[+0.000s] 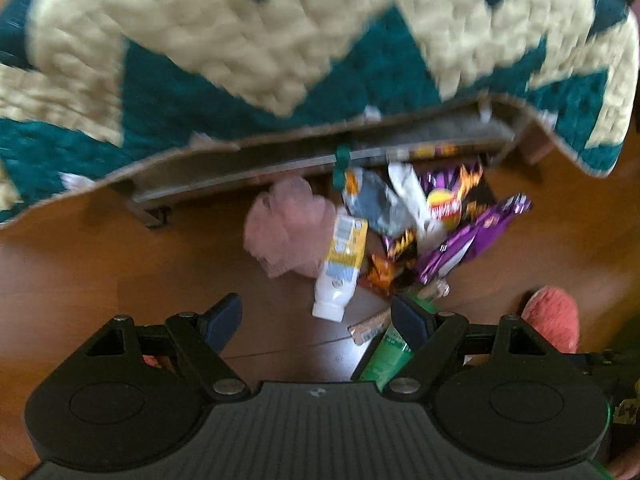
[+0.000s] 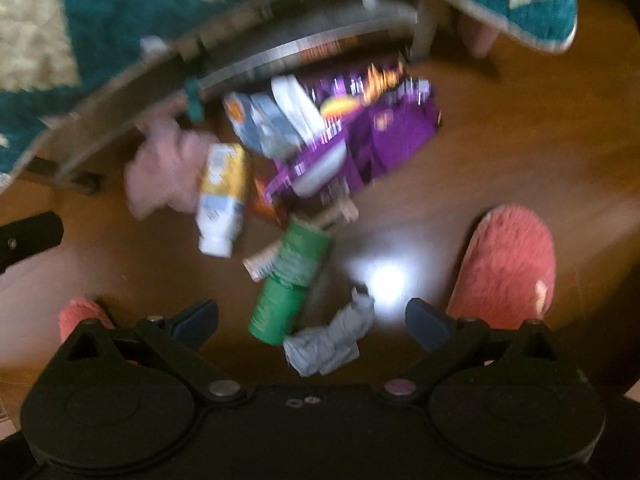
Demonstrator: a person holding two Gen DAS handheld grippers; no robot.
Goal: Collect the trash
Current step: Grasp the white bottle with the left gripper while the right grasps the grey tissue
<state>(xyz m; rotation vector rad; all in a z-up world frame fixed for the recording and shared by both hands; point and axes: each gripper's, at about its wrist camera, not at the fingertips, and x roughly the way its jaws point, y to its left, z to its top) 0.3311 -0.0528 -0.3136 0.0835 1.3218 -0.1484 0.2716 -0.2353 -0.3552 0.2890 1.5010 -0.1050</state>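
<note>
Nearest, both grippers are pointing down at a brown wood floor (image 1: 100, 280). Left gripper (image 1: 316, 320) is standing with jaws apart over bare floor, nothing between the pads. Right gripper (image 2: 312, 320) is also standing wide apart, a crumpled grey scrap (image 2: 328, 344) lying on the floor between its fingers, untouched. A green can (image 2: 288, 280) is lying just beyond the scrap. Pink fuzzy slippers (image 2: 508, 264) are flanking the view. Farther out, a white-and-yellow bottle (image 1: 340, 264), a pink mesh puff (image 1: 284, 232) and purple snack bags (image 1: 468, 236) are lying heaped together at the bed frame (image 1: 240, 172). Beyond, a teal-and-cream quilt (image 1: 240, 40) is hanging over that frame.
</note>
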